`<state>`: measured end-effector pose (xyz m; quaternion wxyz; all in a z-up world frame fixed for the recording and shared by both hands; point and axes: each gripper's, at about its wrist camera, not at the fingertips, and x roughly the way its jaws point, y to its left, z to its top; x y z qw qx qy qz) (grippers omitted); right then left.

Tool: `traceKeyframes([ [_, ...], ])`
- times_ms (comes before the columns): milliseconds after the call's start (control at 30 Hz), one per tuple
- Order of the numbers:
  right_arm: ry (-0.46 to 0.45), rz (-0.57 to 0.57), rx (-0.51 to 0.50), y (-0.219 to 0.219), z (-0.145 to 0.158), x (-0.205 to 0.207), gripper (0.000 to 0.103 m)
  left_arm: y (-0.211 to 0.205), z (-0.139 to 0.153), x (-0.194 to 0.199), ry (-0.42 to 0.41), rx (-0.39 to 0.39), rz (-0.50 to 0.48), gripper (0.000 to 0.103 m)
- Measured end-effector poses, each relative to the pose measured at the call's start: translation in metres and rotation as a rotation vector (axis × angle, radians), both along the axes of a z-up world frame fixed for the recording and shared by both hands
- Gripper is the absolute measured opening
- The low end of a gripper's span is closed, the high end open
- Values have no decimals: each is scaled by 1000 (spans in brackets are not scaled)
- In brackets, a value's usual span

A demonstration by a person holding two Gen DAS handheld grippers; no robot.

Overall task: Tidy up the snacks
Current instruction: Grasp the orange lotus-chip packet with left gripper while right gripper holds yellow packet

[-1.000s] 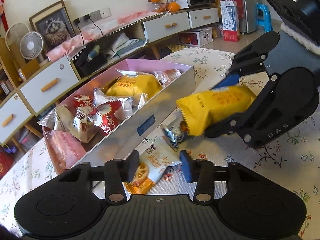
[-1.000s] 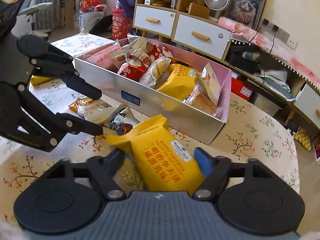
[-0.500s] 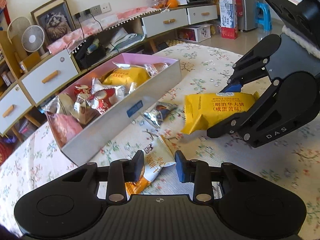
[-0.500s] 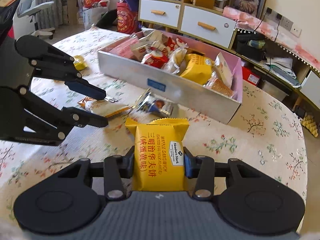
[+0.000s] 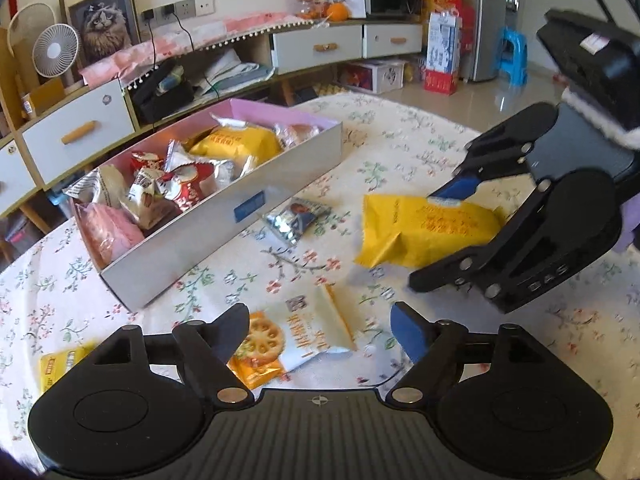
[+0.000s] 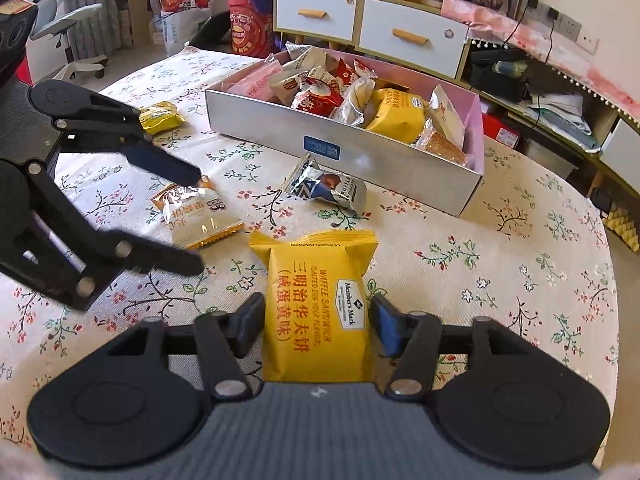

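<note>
I have just spread my left claw [image 5: 318,330] off the biscuit packet [image 5: 296,338] and slackened my right claw [image 6: 318,326] around the yellow waffle pack [image 6: 316,308], so both still need boxing.

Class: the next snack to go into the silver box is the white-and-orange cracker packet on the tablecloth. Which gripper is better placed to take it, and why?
Left. The left gripper is open with the white-and-orange cracker packet lying between its fingers, jaws just opened. The right gripper straddles the yellow waffle sandwich pack.

Sunlit room: white-drawered shelving [image 5: 76,132], a framed cat picture [image 5: 102,28], tiled floor [image 5: 472,100].
</note>
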<state>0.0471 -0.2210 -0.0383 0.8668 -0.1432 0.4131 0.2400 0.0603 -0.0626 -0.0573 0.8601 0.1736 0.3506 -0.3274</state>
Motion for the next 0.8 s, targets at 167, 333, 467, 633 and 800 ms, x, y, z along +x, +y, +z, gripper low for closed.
traceKeyframes([
  [167, 14, -21, 18, -2, -1, 2, 62, 3, -7, 10, 64, 26, 66, 80],
  [333, 11, -23, 20, 0, -1, 2, 62, 8, -10, 12, 116, -28, 154, 80],
  [467, 13, -21, 27, 2, -2, 1, 62, 5, -10, 12, 116, -30, 199, 80],
  [633, 18, -14, 41, 3, -2, 0, 58, 4, -9, 11, 99, -37, 240, 64],
  [800, 17, -14, 41, 4, 2, -2, 42, 4, -6, 10, 69, -33, 262, 38],
])
